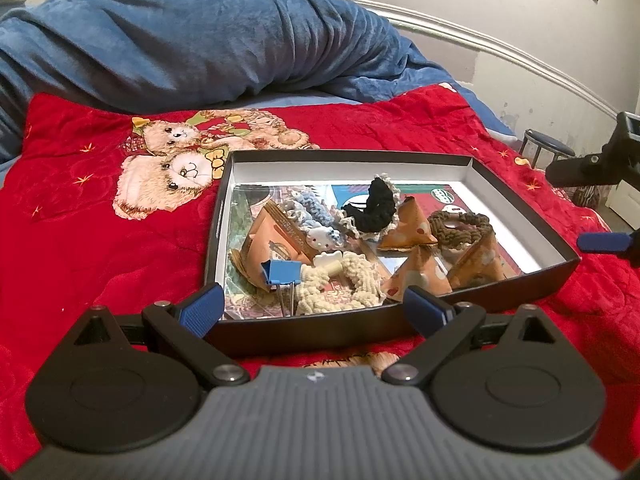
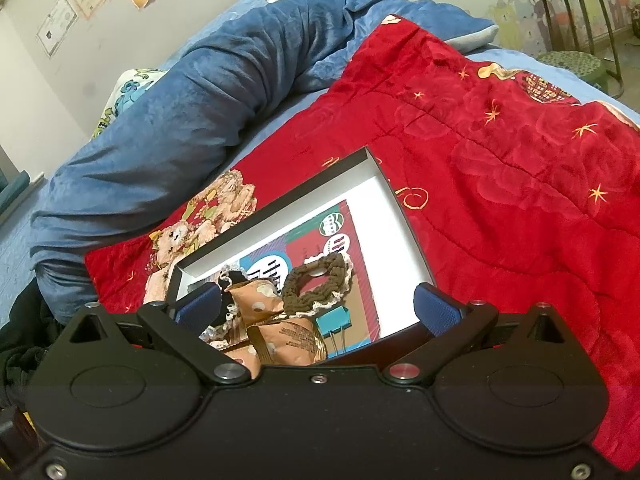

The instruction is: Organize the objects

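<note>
A shallow black box [image 1: 304, 326] with white inner walls lies on the red quilt. It holds a blue binder clip [image 1: 279, 273], cream [image 1: 344, 282], black [image 1: 376, 204], brown [image 1: 460, 228] and light blue [image 1: 308, 210] scrunchies, and several orange triangular snack packets [image 1: 416, 280]. My left gripper [image 1: 312, 306] is open and empty just before the box's near wall. My right gripper [image 2: 316, 304] is open and empty over the box's edge [image 2: 400, 196], above a brown scrunchie [image 2: 316, 284], packets [image 2: 288, 336] and a teal clip [image 2: 332, 318]. One of its fingertips [image 1: 600, 240] shows in the left wrist view.
The red teddy-bear quilt [image 1: 100, 208] covers the bed. A rolled blue blanket [image 1: 180, 44] lies behind the box. A white bed rail [image 1: 500, 50] runs along the wall. Stools [image 2: 572, 12] stand beside the bed.
</note>
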A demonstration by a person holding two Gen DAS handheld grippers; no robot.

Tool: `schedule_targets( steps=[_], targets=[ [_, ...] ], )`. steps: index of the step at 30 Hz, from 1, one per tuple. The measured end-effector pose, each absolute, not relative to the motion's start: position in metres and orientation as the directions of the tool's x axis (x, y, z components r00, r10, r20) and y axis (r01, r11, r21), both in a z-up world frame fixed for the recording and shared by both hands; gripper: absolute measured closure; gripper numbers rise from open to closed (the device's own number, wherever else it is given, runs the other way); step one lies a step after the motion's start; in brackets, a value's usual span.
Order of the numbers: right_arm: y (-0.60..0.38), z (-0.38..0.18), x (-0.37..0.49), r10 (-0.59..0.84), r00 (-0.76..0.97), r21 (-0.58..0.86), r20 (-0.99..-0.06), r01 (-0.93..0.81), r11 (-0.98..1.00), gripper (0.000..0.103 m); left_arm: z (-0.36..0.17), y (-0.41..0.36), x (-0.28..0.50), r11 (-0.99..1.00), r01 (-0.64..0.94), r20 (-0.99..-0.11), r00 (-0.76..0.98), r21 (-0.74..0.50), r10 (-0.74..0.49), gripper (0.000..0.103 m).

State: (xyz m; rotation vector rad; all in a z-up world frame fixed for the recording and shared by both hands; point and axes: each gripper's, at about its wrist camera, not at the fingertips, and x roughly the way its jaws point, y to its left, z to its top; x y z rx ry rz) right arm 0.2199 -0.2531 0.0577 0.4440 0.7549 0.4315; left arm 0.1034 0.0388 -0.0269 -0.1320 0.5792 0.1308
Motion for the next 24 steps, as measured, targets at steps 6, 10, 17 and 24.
schedule_targets(
  steps=[6,10,17,24],
  targets=[
    [-0.2542,0.0575,0.2201,0.521,0.651,0.529,-0.553,-0.209,0.822,0.0,-0.0269,0.0385,0.1027,0.985,-0.155,-0.552,0.83,-0.082,0.085,0.003],
    [-0.2567,0.057,0.2207,0.522,0.65,0.539,-0.552,-0.2,0.818,0.0,-0.0266,0.0376,0.1027,0.985,-0.159,-0.548,0.831,-0.073,0.093,0.003],
    [-0.2583,0.0574,0.2203,0.523,0.652,0.541,-0.55,-0.199,0.817,0.0,-0.0263,0.0372,0.1017,0.985,-0.162,-0.545,0.832,-0.062,0.102,0.003],
    [-0.2574,0.0573,0.2197,0.523,0.649,0.538,-0.552,-0.201,0.818,0.0,-0.0253,0.0381,0.102,0.985,-0.16,-0.551,0.829,-0.065,0.098,0.002]
  ],
)
